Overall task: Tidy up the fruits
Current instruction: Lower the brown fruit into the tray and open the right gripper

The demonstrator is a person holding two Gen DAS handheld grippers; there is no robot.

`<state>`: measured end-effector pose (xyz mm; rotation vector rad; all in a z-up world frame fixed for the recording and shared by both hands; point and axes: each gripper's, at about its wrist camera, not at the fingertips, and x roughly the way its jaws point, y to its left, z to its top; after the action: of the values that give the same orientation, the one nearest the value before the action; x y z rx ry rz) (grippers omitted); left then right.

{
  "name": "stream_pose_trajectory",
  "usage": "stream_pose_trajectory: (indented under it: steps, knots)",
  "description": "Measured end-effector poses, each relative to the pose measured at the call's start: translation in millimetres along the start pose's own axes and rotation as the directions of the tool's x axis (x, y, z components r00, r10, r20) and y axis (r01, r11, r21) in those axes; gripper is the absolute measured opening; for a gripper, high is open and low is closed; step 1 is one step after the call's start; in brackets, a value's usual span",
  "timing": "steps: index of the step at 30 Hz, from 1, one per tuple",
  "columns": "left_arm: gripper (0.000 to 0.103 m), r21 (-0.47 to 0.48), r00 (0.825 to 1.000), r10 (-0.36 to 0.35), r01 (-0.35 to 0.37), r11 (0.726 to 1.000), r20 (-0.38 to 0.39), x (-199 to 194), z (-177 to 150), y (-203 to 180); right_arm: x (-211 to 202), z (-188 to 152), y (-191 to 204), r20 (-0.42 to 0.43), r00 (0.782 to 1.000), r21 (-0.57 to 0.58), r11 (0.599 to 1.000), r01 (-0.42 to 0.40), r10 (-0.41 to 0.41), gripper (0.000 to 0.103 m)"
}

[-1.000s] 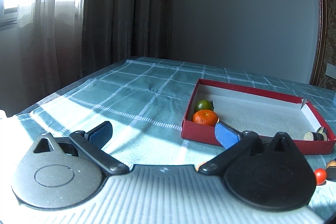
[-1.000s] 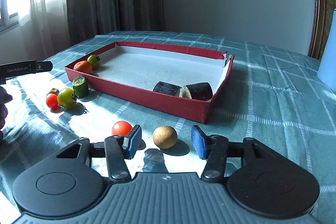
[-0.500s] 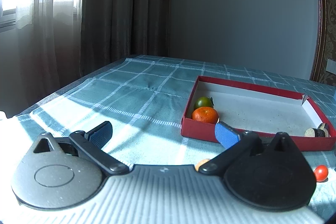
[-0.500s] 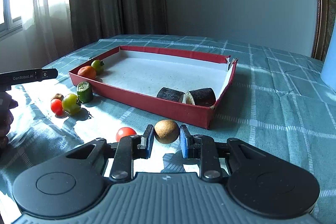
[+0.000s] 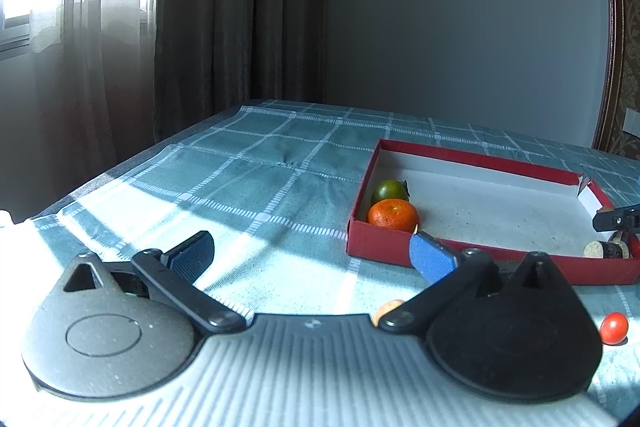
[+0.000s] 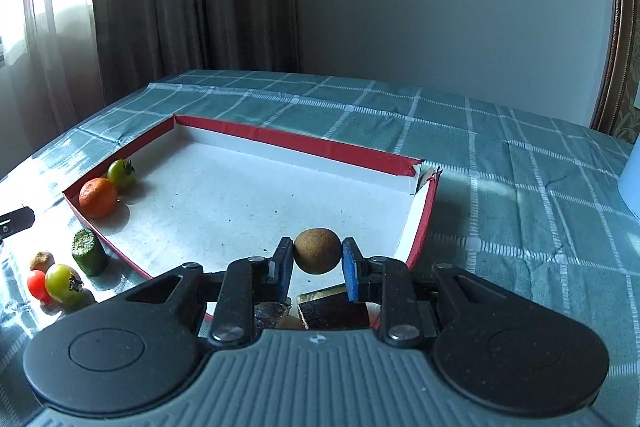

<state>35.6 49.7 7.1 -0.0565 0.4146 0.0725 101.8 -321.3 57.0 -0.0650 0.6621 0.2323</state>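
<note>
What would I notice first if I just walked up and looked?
Probably the round brown fruit pinched between the blue pads of the right gripper, held up over the near end of the red tray. Next, the bright orange and a green tomato sitting together in the tray's left corner. The left gripper hangs open over the checked tablecloth.

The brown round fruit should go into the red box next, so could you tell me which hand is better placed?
Right. The right gripper is shut on the brown fruit above the red box; the left gripper is open and empty.
</note>
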Motion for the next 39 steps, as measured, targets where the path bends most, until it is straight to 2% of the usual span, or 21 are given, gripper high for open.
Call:
stream_pose_trajectory:
  steps: [4,15,19,22,25,26,27,31,34,39]
  knots:
    - [0.103,0.001,1.0,0.001,-0.001,1.0,-0.002,0.6,-0.1,-0.2,15.9,-1.2,2.0,-0.039,0.999,-0.007,1.0,0.004,-0.004,0.026]
    - [0.103,0.004,1.0,0.003,-0.003,1.0,-0.01,2.0,-1.1,-0.7,34.4,5.7,17.6,-0.094,0.995,-0.126,0.991,0.034,-0.046,0.026]
    - [0.103,-0.001,1.0,0.002,-0.002,1.0,-0.013,2.3,-1.5,0.2,41.0,12.2,16.1,-0.139,0.989,-0.106,0.994,0.029,-0.043,0.026]
    - [0.103,-0.002,1.0,0.002,-0.002,1.0,-0.016,2.8,-1.5,0.2,40.3,12.8,12.4,-0.147,0.988,-0.085,0.996,0.032,-0.044,0.031]
    - [0.103,-0.006,1.0,0.004,-0.004,1.0,-0.015,2.2,-1.7,0.9,28.2,10.8,4.7,-0.099,0.995,-0.03,0.999,0.024,-0.027,0.058]
    - [0.103,-0.007,1.0,0.003,-0.003,1.0,-0.016,2.0,-1.8,1.1,19.8,10.1,1.9,-0.069,0.997,-0.006,0.999,0.031,-0.032,0.072]
    - [0.103,-0.008,1.0,0.003,-0.004,1.0,-0.017,2.2,-1.9,1.2,10.5,8.8,-0.4,-0.038,0.999,0.011,0.999,0.036,-0.036,0.077]
    - [0.103,-0.013,1.0,0.001,-0.001,1.0,-0.018,1.7,-1.9,2.1,-30.3,-4.3,-8.5,0.08,0.997,0.057,0.998,0.014,-0.018,0.077]
    - [0.103,-0.008,0.999,-0.015,0.014,1.0,-0.037,0.5,-2.1,2.8,-60.9,-26.2,-13.5,0.144,0.99,0.079,0.997,-0.022,0.011,0.077]
    - [0.103,0.034,0.998,-0.058,0.058,0.998,0.007,-15.2,-7.1,-0.9,-91.7,-74.8,-18.8,0.179,0.982,0.125,0.989,-0.082,0.059,0.082]
